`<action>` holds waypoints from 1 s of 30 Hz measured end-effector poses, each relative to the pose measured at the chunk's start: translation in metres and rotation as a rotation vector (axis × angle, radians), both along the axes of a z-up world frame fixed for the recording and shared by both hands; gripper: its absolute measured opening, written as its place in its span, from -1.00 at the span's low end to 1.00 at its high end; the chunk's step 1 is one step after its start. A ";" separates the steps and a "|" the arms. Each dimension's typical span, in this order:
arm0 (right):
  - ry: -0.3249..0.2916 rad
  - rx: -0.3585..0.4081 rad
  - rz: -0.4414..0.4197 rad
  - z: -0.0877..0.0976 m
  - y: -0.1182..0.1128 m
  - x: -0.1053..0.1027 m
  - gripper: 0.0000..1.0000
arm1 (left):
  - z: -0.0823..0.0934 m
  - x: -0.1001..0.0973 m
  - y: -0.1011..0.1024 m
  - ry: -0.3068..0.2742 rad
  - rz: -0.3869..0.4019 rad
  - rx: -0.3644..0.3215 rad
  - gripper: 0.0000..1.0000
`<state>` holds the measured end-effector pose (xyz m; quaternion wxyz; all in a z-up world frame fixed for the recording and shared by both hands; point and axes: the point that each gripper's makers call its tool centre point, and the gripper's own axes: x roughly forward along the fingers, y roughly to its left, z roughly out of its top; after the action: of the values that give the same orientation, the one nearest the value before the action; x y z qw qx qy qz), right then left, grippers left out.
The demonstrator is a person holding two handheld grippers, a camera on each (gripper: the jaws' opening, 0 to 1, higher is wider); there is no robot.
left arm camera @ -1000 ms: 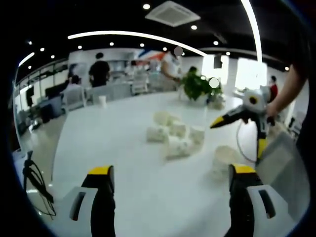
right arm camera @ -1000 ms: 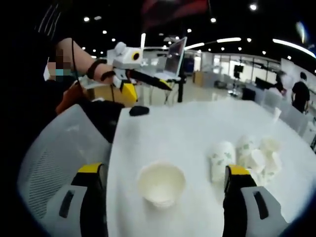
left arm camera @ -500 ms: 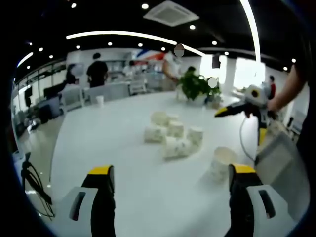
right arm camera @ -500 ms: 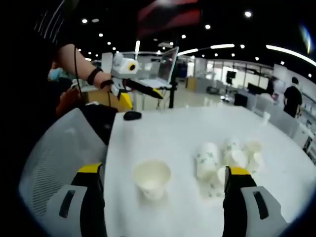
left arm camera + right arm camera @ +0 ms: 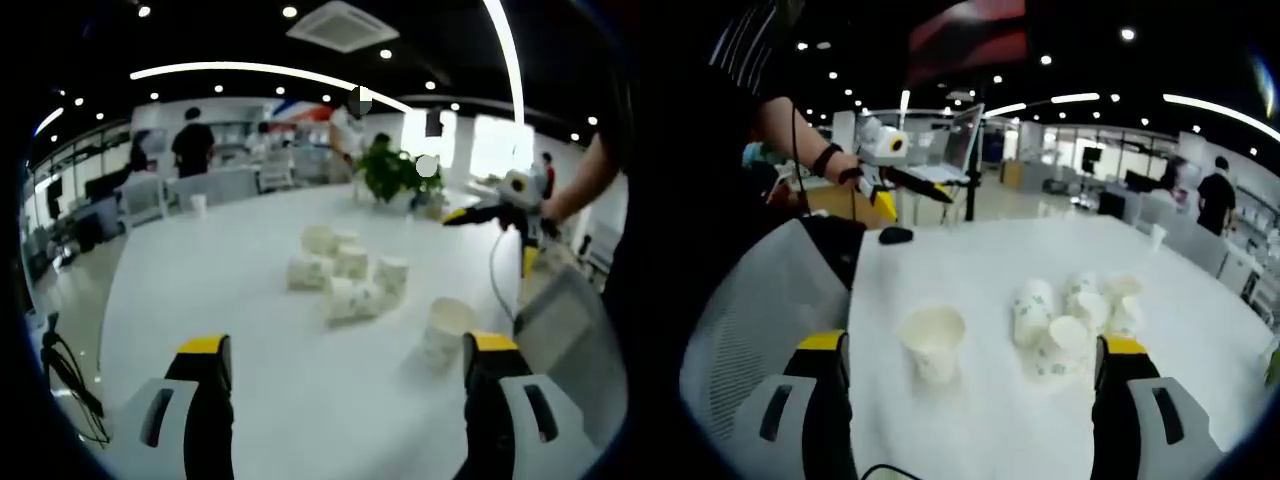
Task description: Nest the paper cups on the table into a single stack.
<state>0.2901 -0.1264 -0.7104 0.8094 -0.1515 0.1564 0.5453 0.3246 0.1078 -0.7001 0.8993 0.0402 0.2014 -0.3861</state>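
White table point(image 5: 230, 300) carries a cluster of paper cups point(image 5: 345, 275), some upright, some lying on their sides, bunched and touching. One lone cup point(image 5: 931, 342) stands upright, apart from the cluster, nearer the mesh chair point(image 5: 760, 300). Left gripper point(image 5: 340, 400): jaws apart, nothing between them, above the table short of the cups. Right gripper point(image 5: 970, 400): jaws apart, empty, lone cup ahead between them. A potted plant point(image 5: 392, 175) stands at the table's far end.

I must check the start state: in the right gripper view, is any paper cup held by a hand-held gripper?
No, the single upright cup and the cup cluster rest free on the table.
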 end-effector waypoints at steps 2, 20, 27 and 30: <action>-0.005 0.013 -0.022 0.002 -0.007 0.003 1.00 | 0.000 0.001 0.000 0.000 -0.003 0.003 0.93; -0.032 0.073 -0.113 0.008 -0.043 0.019 1.00 | 0.003 0.006 -0.003 0.005 0.002 -0.003 0.93; -0.012 0.069 -0.142 -0.004 -0.047 0.020 1.00 | 0.003 0.009 -0.004 0.011 0.006 -0.010 0.93; -0.011 0.073 -0.138 -0.003 -0.044 0.018 1.00 | 0.003 0.010 -0.005 0.012 0.005 -0.014 0.92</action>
<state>0.3081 -0.1701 -0.7137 0.8509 -0.1135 0.1420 0.4929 0.3351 0.1030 -0.6967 0.8994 0.0311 0.2041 -0.3854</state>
